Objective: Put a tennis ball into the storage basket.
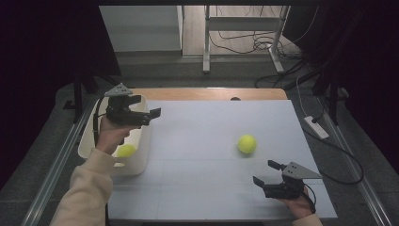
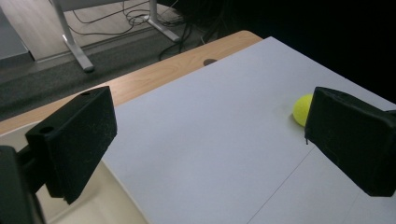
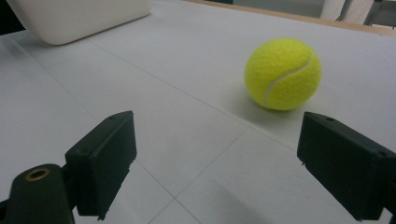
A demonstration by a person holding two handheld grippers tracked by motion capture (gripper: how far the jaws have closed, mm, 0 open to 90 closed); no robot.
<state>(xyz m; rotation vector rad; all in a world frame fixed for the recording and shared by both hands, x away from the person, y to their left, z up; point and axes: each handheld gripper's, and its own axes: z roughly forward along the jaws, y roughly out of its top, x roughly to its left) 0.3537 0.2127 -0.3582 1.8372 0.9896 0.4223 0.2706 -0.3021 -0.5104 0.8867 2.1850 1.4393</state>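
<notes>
One yellow tennis ball (image 1: 247, 143) lies on the white table sheet (image 1: 211, 122), right of centre. Another tennis ball (image 1: 126, 150) rests inside the white bin (image 1: 141, 160) at the table's left edge. My left gripper (image 1: 148, 107) hovers over the bin's far end, open and empty, its jaws pointing right across the table. In the left gripper view the gripper (image 2: 215, 135) frames bare sheet, and the ball (image 2: 301, 109) peeks from behind the right jaw. My right gripper (image 1: 264, 172) is open near the front right. In the right gripper view the gripper (image 3: 224, 163) is short of the ball (image 3: 282, 73).
A strip of wooden tabletop (image 1: 207, 93) shows beyond the sheet, with a small dark hole (image 1: 235, 99) in it. Desk legs and loose cables (image 1: 244, 42) stand on the floor behind. The bin's wall (image 3: 79, 18) is far off in the right gripper view.
</notes>
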